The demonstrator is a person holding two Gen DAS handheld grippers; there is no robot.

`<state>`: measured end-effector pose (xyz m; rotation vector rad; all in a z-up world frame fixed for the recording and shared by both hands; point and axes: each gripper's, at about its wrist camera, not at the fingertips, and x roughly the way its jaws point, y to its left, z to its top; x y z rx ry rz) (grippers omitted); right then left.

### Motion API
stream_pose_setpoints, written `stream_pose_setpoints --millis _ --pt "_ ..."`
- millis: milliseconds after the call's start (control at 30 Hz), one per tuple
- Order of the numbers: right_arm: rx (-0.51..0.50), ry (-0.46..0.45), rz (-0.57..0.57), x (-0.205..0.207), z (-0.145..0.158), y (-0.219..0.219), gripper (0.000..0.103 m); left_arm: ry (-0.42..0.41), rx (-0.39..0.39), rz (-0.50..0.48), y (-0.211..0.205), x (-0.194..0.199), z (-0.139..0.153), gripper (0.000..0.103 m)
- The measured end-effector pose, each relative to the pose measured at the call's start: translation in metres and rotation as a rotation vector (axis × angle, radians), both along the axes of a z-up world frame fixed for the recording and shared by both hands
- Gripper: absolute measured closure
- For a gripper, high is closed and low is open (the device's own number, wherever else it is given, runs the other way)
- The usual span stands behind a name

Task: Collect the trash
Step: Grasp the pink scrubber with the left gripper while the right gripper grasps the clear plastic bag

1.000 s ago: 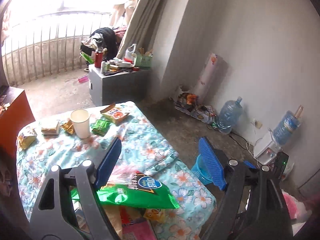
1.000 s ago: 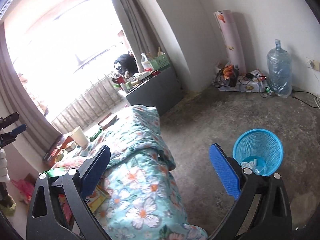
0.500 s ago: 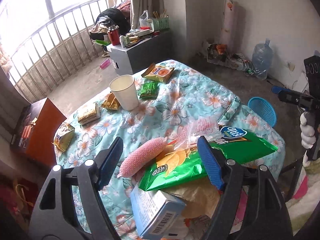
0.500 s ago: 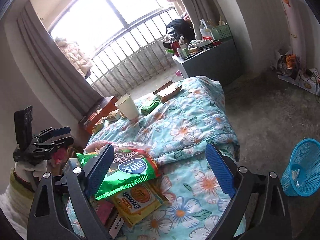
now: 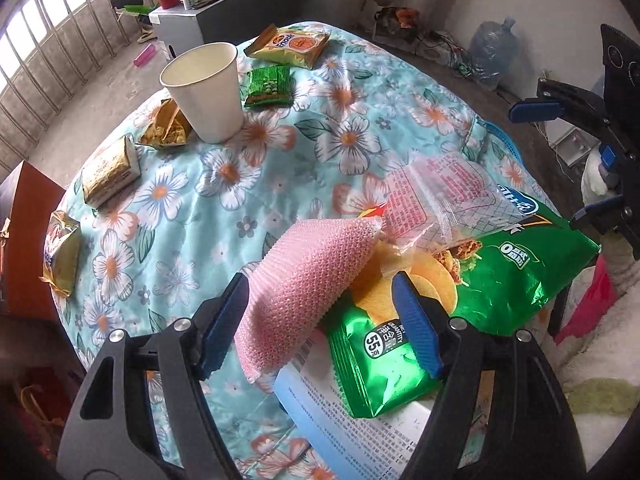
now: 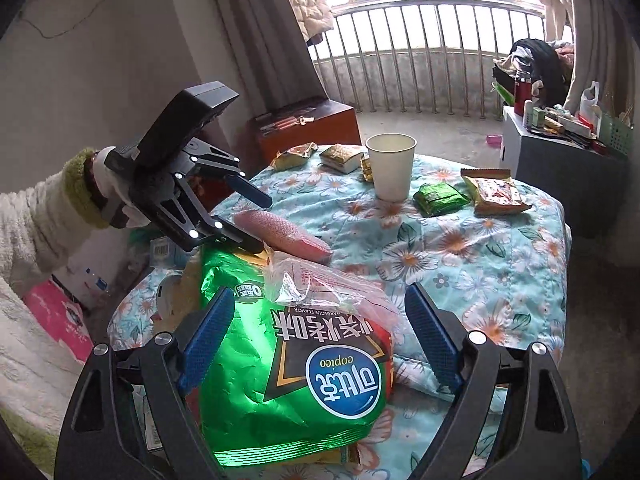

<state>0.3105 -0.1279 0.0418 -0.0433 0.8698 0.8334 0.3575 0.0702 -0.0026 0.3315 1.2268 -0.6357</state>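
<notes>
While both gape: 2 hand-held grippers [image 5: 320, 316] [image 6: 316, 336] gripping nothing, 1 cup [image 5: 206, 90], 1 green bag [image 6: 288, 364].

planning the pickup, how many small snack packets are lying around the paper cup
5. Two right of the paper cup: orange packet, green packet. Three left: crumpled gold wrapper, gold packet, edge packet. More may hide behind the cup.

The right tool [image 6: 316, 344] has just been closing, its blue pads astride the green chip bag [image 6: 288, 376] without pressing it. A clear wrapper [image 6: 320, 284] lies just ahead, the left tool [image 6: 244, 216] beyond at a pink sponge [image 6: 284, 232].
</notes>
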Motion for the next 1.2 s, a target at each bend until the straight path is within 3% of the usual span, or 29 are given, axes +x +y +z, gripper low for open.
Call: stream_pose_setpoints --millis 67,233,400,533,700,733,833,967,1033,1200 --pt "-0.020 0.020 0.035 0.007 -0.005 0.010 0.025 0.031 -0.003 0.024 0.005 0.009 -0.007 0.034" --pt "-0.064 0.037 0.056 0.023 -0.015 0.025 0.032 0.082 -0.056 0.059 0.017 0.023 -0.016 0.046" --pt "-0.077 0.049 0.040 0.036 -0.023 0.033 0.040 0.077 -0.102 0.101 0.029 0.031 -0.018 0.051" --pt "-0.058 0.061 0.008 0.046 -0.028 0.035 0.055 0.057 -0.118 0.122 0.034 0.034 -0.016 0.061" --pt "-0.042 0.039 -0.028 0.050 -0.026 0.035 0.066 0.019 -0.138 0.156 0.043 0.035 -0.011 0.068" --pt "-0.043 0.039 -0.036 0.052 -0.025 0.035 0.081 0.006 -0.137 0.164 0.045 0.034 -0.010 0.070" --pt "-0.038 0.016 -0.090 0.054 -0.020 0.030 0.081 -0.042 -0.132 0.197 0.053 0.032 -0.003 0.072" --pt "0.004 -0.008 -0.180 0.056 -0.011 0.012 0.089 -0.100 -0.141 0.252 0.066 0.029 0.009 0.073" --pt "0.032 -0.018 -0.233 0.056 -0.005 0.001 0.095 -0.135 -0.149 0.279 0.072 0.026 0.017 0.073" --pt "0.145 -0.024 -0.367 0.054 0.010 -0.036 0.096 -0.214 -0.190 0.330 0.083 0.015 0.042 0.073"
